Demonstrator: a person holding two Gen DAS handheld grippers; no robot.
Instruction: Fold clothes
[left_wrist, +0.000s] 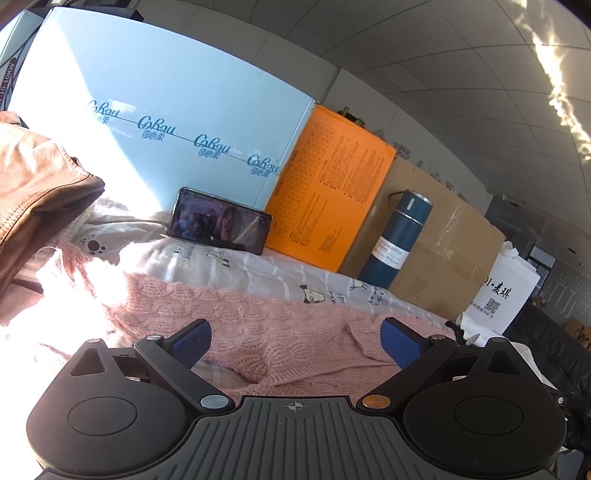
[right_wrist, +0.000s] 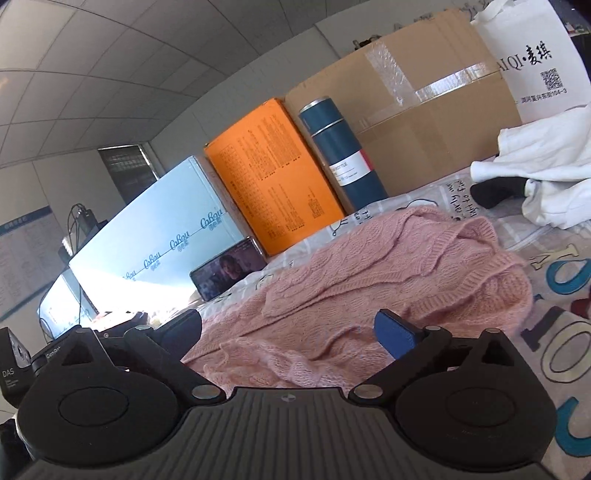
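Sweater (right_wrist: 369, 280) lay bunched near both grippers, left (left_wrist: 295, 343) and right (right_wrist: 288, 332), jaws wide, nothing held; loose folds risked slipping apart when regrasped.

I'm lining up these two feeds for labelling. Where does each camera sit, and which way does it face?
Left wrist: on the left tool, looking low across the pink sweater toward the blue box; only its own open fingers show.
Right wrist: on the right tool, looking across the sweater toward the orange box; its own open fingers show, and black gear at the left edge.
Shared: sweater, phone, flask, boxes, white bag.
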